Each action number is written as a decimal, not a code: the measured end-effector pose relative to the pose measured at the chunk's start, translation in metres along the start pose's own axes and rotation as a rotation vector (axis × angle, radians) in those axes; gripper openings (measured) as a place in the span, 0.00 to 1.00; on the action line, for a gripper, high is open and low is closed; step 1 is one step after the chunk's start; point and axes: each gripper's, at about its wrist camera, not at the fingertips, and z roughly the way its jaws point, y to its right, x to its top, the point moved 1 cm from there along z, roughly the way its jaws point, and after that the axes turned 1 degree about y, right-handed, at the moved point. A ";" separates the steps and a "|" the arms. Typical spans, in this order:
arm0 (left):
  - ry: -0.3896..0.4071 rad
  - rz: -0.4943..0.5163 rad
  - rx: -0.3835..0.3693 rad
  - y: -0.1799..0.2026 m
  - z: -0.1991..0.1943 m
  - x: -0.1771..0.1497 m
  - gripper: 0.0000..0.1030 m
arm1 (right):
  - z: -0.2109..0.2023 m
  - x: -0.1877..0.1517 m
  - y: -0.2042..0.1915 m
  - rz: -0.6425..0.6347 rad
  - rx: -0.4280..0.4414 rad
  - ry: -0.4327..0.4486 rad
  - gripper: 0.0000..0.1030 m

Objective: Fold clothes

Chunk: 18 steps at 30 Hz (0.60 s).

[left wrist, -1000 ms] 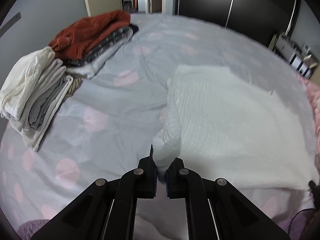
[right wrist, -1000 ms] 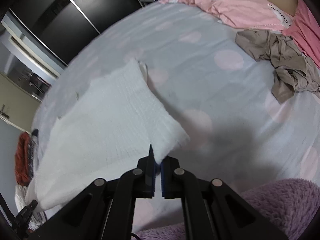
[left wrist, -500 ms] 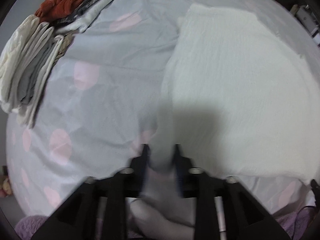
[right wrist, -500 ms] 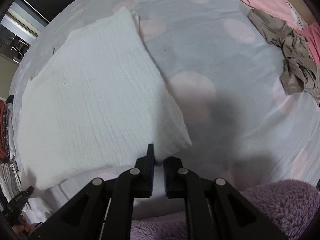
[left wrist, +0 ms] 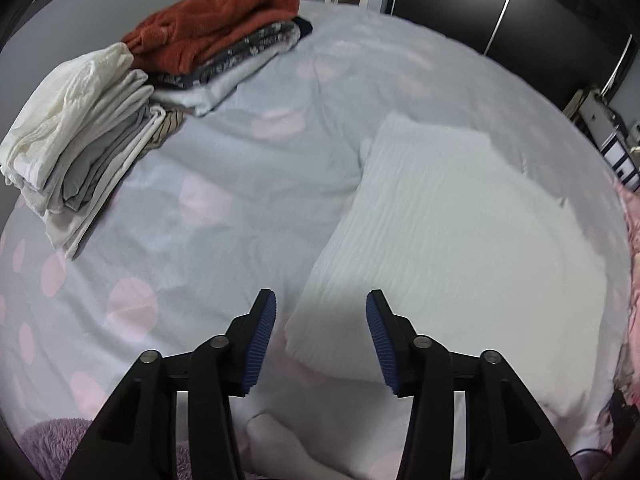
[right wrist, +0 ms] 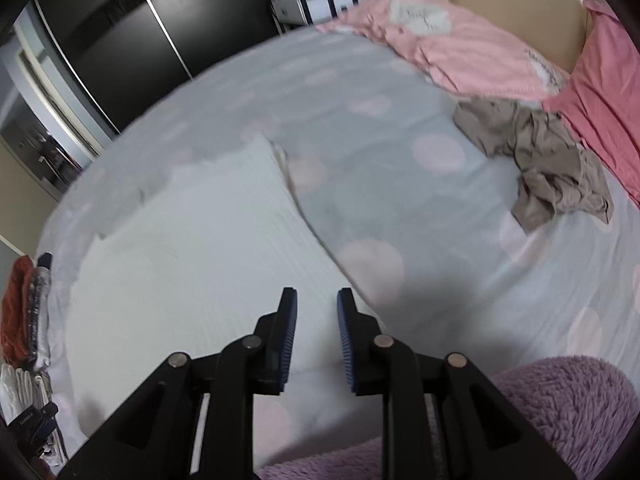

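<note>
A white textured cloth [left wrist: 452,240] lies flat and folded on the grey spotted bed [left wrist: 224,200]; it also shows in the right wrist view [right wrist: 192,248]. My left gripper [left wrist: 320,312] is open and empty, just above the cloth's near left corner. My right gripper [right wrist: 314,308] is open and empty, over the cloth's near right edge. Neither gripper touches the cloth.
Two stacks of folded clothes sit at the far left: a white and grey one [left wrist: 76,152] and one topped by a rust sweater [left wrist: 208,28]. A crumpled tan garment [right wrist: 548,160] and pink pillows [right wrist: 460,48] lie at the right. A purple fuzzy blanket [right wrist: 568,412] is at the near edge.
Both grippers were shut on the white cloth's near corners; they lowered it onto the bed, opened and let go. The cloth now lies flat.
</note>
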 end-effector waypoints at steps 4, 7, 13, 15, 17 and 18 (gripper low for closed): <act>0.003 0.015 -0.026 0.007 0.000 0.000 0.48 | 0.002 0.003 -0.010 -0.038 0.016 0.007 0.21; 0.008 0.061 -0.017 0.017 0.002 -0.003 0.48 | 0.006 0.001 -0.022 -0.075 0.010 -0.004 0.21; -0.020 0.110 0.013 0.030 0.016 -0.005 0.48 | 0.027 0.000 -0.025 -0.079 0.026 -0.069 0.22; -0.031 0.118 0.013 0.033 0.022 -0.005 0.48 | 0.033 0.001 -0.025 -0.079 0.038 -0.090 0.22; -0.038 0.130 0.014 0.037 0.027 -0.004 0.48 | 0.041 0.003 -0.026 -0.084 0.042 -0.109 0.21; -0.041 0.136 0.016 0.040 0.030 -0.003 0.48 | 0.045 0.004 -0.026 -0.085 0.043 -0.119 0.22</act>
